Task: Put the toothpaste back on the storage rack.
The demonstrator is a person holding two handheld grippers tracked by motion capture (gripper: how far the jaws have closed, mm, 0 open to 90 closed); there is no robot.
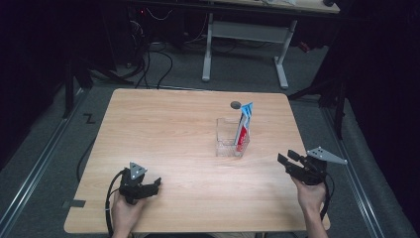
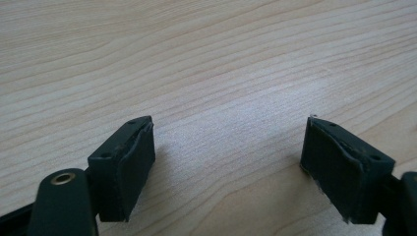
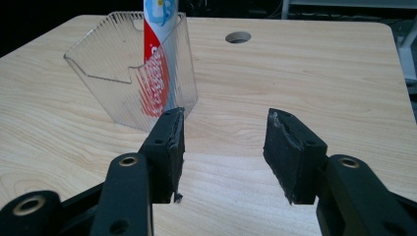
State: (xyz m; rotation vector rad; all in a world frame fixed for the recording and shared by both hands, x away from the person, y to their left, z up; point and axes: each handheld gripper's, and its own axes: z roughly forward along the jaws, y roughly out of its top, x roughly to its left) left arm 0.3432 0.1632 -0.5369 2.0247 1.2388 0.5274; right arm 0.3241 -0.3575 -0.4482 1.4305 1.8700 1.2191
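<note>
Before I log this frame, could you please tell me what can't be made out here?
- Toothpaste tube: its top is cut off by the upper edge of the right gripper view.
- Tube's print: too small in the high view.
- Clear holder: its base in the right gripper view is partly hidden by the right claw.

The setting is a lab or recording room, not a home. A plain wooden table [image 1: 188,144] with a round cable hole [image 1: 236,104] stands alone on grey carpet [image 1: 39,163]. Metal rails [image 1: 47,151] run along the floor on both sides of it. Loose black cables [image 1: 153,62] lie on the floor behind the table, near dark equipment with a small red light [image 1: 143,11]. A second desk on a white metal frame [image 1: 245,37] stands at the back. The surroundings are dark, with light falling mainly on the table.
</note>
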